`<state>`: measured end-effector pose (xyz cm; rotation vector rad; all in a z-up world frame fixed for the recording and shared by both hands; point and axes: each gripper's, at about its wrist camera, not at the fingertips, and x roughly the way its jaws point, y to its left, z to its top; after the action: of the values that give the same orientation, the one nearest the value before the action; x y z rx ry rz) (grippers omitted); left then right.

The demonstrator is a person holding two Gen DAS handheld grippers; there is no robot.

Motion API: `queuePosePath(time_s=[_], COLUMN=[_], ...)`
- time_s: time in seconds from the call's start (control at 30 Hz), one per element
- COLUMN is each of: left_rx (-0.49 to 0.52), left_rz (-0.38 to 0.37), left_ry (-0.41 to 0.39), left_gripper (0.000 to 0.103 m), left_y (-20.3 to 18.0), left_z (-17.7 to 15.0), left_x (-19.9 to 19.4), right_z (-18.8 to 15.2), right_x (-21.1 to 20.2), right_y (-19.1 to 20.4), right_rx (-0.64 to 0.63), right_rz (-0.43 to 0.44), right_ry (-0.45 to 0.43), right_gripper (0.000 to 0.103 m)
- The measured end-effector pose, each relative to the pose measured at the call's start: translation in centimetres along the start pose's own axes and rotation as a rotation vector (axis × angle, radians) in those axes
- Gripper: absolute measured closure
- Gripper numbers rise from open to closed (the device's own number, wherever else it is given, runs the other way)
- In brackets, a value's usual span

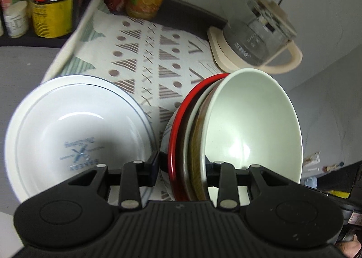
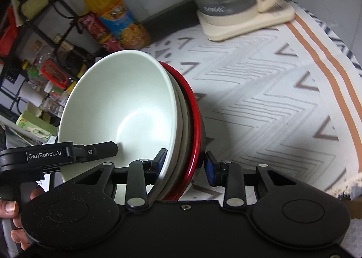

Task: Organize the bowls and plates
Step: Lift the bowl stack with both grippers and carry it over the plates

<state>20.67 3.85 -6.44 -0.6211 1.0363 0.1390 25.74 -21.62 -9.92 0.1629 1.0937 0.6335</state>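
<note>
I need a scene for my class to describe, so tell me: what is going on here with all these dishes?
A person is tidying dishes with two hand-held tools. Both the left tool and the right tool straddle the rims of one tilted stack: a pale green bowl nested in a beige dish and a red-rimmed bowl. A white plate with a blue logo sits on the patterned tablecloth beside the stack. A glass kettle with a cream handle stands behind.
</note>
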Motion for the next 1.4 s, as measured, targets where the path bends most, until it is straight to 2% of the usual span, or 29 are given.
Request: queuePosePath(time_s=[0.37, 0.77, 1.17, 1.4], left_rx=[-0.093, -0.192, -0.284, -0.272], left_rz=[0.022, 0.066, 0.114, 0.132], left_ry=[-0.083, -0.136, -0.124, -0.104], left_gripper=[0.070, 0.070, 0.070, 0.070], left_y=[3.2, 7.5, 11.3, 12.3], left_z=[-1.1, -1.8, -2.8, -2.7], left_x=[-3.5, -6.3, -5.7, -4.8], right_z=[0.8, 1.1, 0.6, 0.4], right_x=[0.6, 2.5, 5.8, 7.3], right_y=[4.3, 9.4, 12.3, 12.5], right_rx=[-0.121, -0.226, -0.279, -0.265], right_rz=[0.044, 0.074, 0.087, 0.087], right_ry=[0.020, 0.065, 0.120, 0.139], right_gripper=[0.069, 0.069, 0.069, 0.069])
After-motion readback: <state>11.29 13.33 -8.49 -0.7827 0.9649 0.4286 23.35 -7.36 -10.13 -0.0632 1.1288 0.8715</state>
